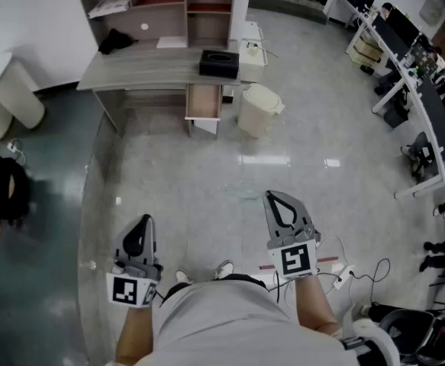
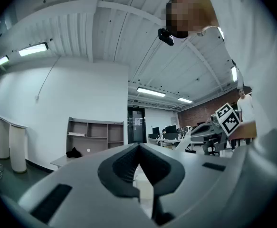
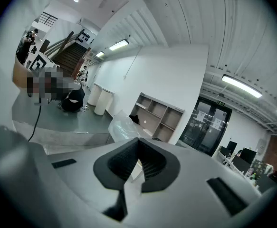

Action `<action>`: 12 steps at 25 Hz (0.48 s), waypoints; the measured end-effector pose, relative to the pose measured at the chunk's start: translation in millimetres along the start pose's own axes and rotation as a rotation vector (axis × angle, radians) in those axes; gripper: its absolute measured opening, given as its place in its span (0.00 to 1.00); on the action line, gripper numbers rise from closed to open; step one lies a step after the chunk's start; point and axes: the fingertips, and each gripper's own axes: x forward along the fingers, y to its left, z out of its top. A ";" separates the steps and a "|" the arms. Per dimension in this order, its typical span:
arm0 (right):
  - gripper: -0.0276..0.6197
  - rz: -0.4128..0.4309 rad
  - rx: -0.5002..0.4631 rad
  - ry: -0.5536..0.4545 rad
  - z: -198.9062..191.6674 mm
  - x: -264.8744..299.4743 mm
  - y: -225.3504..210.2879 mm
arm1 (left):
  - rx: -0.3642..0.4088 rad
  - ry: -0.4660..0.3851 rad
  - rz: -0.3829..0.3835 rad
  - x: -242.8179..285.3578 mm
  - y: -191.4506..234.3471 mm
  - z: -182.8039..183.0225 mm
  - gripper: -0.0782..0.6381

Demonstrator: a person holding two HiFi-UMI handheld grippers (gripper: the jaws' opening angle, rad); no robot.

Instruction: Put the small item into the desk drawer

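Left gripper (image 1: 144, 223), 7 o'clock: clenched, empty. Right gripper (image 1: 275, 203), 5 o'clock: clenched, apparently pinching a thin plastic bag (image 3: 122, 126). Open drawer (image 1: 204, 102) under the desk (image 1: 146, 65), far at 12 o'clock. I judge the slippery bag may slide free while carried.

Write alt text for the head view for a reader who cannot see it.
Seen from above, a person holds two shut grippers over a grey floor, the left gripper empty, the right gripper pinching clear plastic. Ahead stands a desk with one drawer open.
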 end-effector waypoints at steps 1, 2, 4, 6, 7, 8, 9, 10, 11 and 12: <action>0.08 -0.002 -0.001 -0.002 1.3 -0.1 0.2 | 0.003 0.000 -0.003 0.2 0.1 1.1 0.13; 0.08 -0.002 -0.002 -0.004 2.2 -0.4 0.5 | 0.005 -0.001 -0.005 0.5 -0.1 2.2 0.13; 0.08 0.000 -0.002 -0.003 1.7 -1.7 0.9 | 0.007 0.000 -0.009 1.4 -2.4 3.0 0.13; 0.08 0.006 -0.001 0.001 -1.9 -3.3 0.7 | 0.007 0.003 -0.012 3.4 -6.9 2.2 0.13; 0.08 0.010 0.002 0.002 -4.5 -3.4 0.5 | 0.010 0.004 -0.014 5.1 -9.2 1.4 0.13; 0.08 0.015 0.008 0.001 -7.4 -3.1 0.6 | 0.012 0.004 -0.015 7.4 -11.4 0.2 0.13; 0.08 0.023 0.018 -0.003 -10.4 -2.8 0.9 | 0.013 0.008 -0.017 9.9 -13.7 -1.3 0.13; 0.08 0.032 0.030 -0.009 -13.5 -2.8 1.2 | 0.013 0.013 -0.018 12.4 -16.4 -3.1 0.13; 0.08 0.041 0.043 -0.014 -17.1 -3.3 1.4 | 0.013 0.018 -0.020 15.1 -19.7 -5.0 0.13; 0.08 0.047 0.055 -0.019 -21.4 -4.1 1.7 | 0.014 0.022 -0.023 17.7 -23.5 -7.3 0.13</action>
